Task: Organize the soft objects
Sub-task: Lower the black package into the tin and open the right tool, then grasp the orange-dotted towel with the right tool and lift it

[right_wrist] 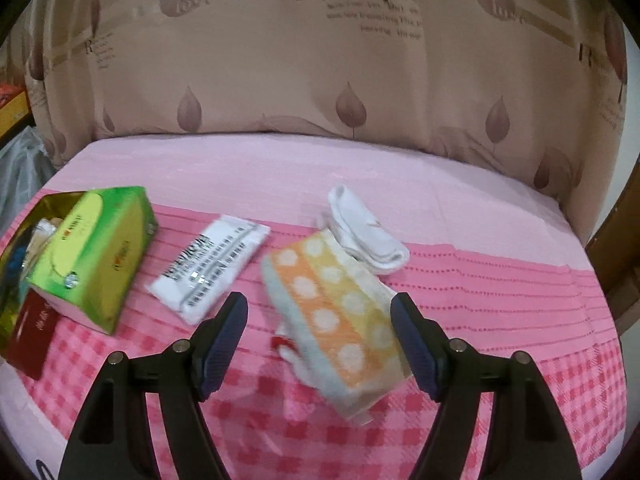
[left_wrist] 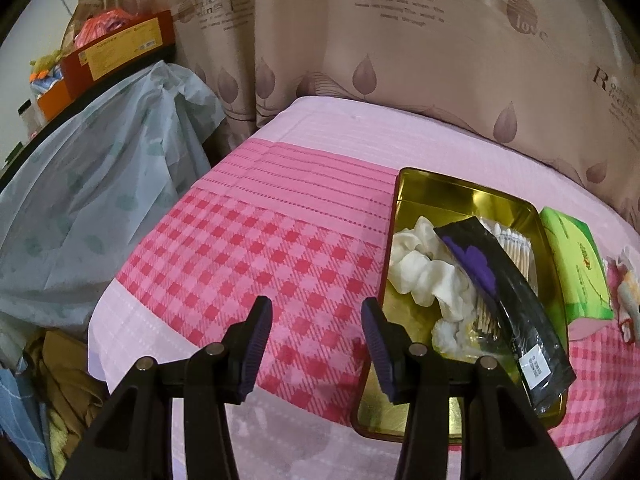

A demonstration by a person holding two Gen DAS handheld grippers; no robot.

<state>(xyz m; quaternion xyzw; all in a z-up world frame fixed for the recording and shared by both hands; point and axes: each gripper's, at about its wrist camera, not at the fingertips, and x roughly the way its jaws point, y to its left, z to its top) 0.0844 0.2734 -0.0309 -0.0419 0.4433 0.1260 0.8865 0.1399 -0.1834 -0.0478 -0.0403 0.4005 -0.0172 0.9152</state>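
Left wrist view first: the pink bedspread (left_wrist: pixel 280 208), plain at the edges and checked across the middle, fills most of what I see, with the printed curtain (left_wrist: pixel 400 60) hanging behind it. Over the bed's left side sits a pale plastic bag (left_wrist: pixel 100 184).

On the bedspread, to my right, lies the gold tin tray (left_wrist: pixel 424 188). It holds a crumpled white cloth (left_wrist: pixel 424 276), a black packet (left_wrist: pixel 504 300) laid slantwise over the tray's right half, and a pack of cotton swabs (left_wrist: pixel 516 248) partly under that packet. Just beside the tray's right wall leans a green tissue box (left_wrist: pixel 576 264).

My left gripper (left_wrist: pixel 316 344) hovers over the checked cloth with its jaws apart and nothing between them; its right finger overlaps the tray's near left corner.

Right wrist view: my right gripper (right_wrist: pixel 320 344) has its jaws apart, nothing pressed. Between and just beyond them lies the folded orange-and-yellow spotted towel (right_wrist: pixel 340 320). A white sock (right_wrist: pixel 368 232) touches the towel's far end, and a white wipes packet (right_wrist: pixel 212 264) lies between towel and tissue box.
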